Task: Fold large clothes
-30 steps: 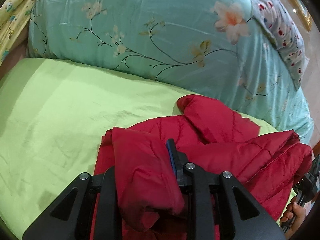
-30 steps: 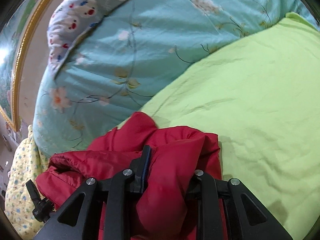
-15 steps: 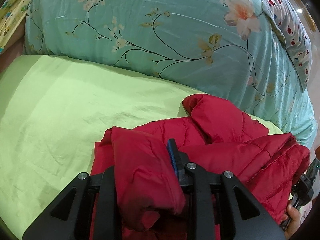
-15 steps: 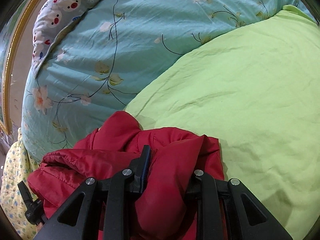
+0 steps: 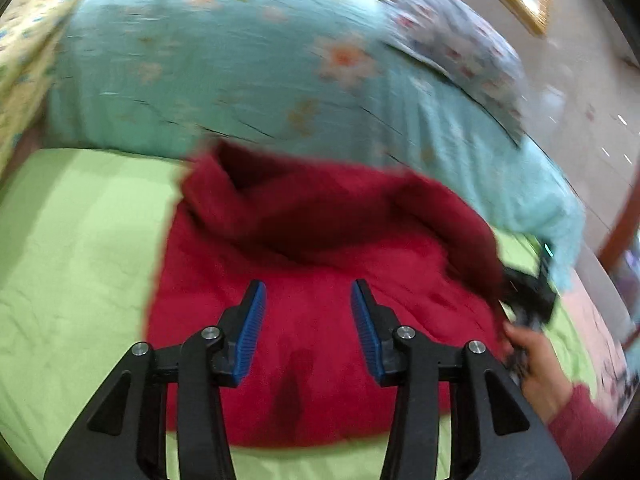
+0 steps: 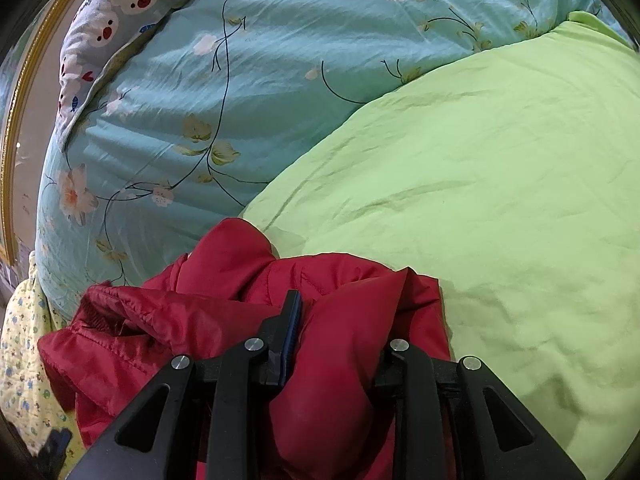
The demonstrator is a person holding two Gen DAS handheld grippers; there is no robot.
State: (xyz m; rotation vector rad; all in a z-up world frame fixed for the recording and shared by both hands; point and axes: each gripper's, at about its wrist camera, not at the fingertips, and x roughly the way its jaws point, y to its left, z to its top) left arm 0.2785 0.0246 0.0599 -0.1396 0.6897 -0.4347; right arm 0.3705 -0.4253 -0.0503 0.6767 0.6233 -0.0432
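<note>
Now left gripper (image 5: 307, 304) just opened, empty above red jacket (image 5: 320, 320), right gripper (image 6: 344, 320) clamped on a jacket fold, green sheet (image 6: 500, 200) beyond

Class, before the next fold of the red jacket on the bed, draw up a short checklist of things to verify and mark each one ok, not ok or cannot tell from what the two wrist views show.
1. Left gripper free of cloth: ok. Its jaws have just been opening, and nothing lies between them.
2. Right gripper holding the red jacket: ok, a fold is bunched between its fingers.
3. Jacket lying flat: not ok, it is humped and creased.
4. Jacket fully on the green sheet: cannot tell, its far edge lies close to the floral quilt.
5. Left view sharp enough to aim: not ok, blurred.
</note>
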